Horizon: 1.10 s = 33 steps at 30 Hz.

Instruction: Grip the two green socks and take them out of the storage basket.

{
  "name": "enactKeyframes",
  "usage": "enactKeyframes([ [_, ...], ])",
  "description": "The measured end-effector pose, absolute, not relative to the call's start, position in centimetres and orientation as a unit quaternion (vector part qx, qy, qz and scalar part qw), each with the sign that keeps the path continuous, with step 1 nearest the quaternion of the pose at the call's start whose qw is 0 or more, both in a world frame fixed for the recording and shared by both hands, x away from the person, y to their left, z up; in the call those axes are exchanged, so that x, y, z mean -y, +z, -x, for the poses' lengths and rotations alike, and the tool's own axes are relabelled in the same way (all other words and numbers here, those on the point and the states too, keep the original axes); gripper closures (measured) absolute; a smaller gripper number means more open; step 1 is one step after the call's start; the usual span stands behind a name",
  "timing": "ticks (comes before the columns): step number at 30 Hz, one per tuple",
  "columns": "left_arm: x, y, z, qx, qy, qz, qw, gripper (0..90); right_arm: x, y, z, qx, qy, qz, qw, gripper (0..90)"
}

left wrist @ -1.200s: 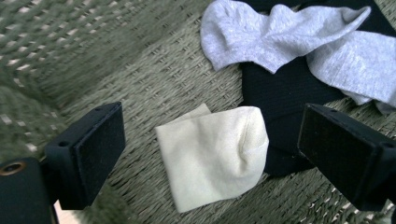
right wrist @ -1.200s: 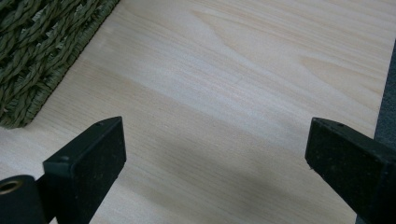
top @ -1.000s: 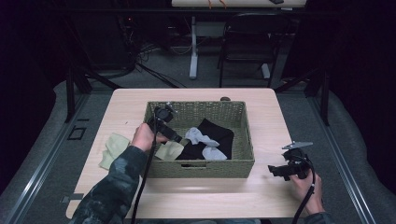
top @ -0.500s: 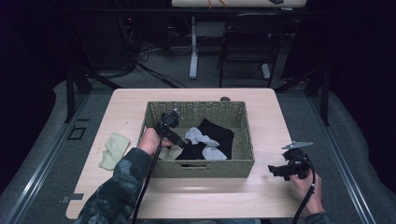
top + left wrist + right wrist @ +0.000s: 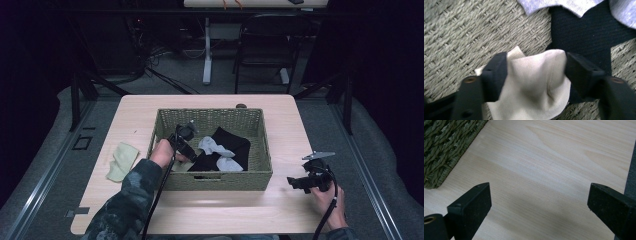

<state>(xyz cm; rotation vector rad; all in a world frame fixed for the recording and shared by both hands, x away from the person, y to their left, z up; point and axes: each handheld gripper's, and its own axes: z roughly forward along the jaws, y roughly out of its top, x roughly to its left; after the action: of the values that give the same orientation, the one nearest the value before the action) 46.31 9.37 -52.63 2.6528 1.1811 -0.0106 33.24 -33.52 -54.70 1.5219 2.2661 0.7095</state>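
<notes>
Left gripper view: the left gripper (image 5: pixel 534 72) has just been closing its jaws, and a cream sock (image 5: pixel 534 90) now bunches between them, both pads touching its sides on the woven floor of the basket (image 5: pixel 461 32), with a black garment (image 5: pixel 586 32) and a pale grey sock (image 5: pixel 564 6) lying just beyond; high view: since a second ago the left hand (image 5: pixel 162 152) has sunk lower into the wicker basket (image 5: pixel 215 180), so that its gripper (image 5: pixel 182 140) sits at the near left corner beside the dark cloth; a second cream sock (image 5: pixel 121 160) lies outside on the table (image 5: pixel 210 210), left of the basket; right gripper view: the right gripper (image 5: pixel 539 202) rests with jaws spread wide over bare wood, the basket's corner near, nothing between them; judged from this, the pinch on the sock is made or nearly made, and lifting it out to join its mate is the likely next step; a loose fold could slip.
</notes>
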Motion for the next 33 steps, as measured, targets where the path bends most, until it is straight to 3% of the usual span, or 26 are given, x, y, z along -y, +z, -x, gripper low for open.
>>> enactKeyframes([
  [10,-9.5,-52.5,-46.4,-0.408,0.010,-0.906,0.113,73.8,33.5,-54.7,-33.3,-0.792,0.250,-0.534,0.160,4.4],
  [33,-11.9,-45.3,-45.5,-0.394,0.049,-0.898,0.189,77.1,33.6,-54.8,-33.3,-0.792,0.249,-0.534,0.160,4.4],
])
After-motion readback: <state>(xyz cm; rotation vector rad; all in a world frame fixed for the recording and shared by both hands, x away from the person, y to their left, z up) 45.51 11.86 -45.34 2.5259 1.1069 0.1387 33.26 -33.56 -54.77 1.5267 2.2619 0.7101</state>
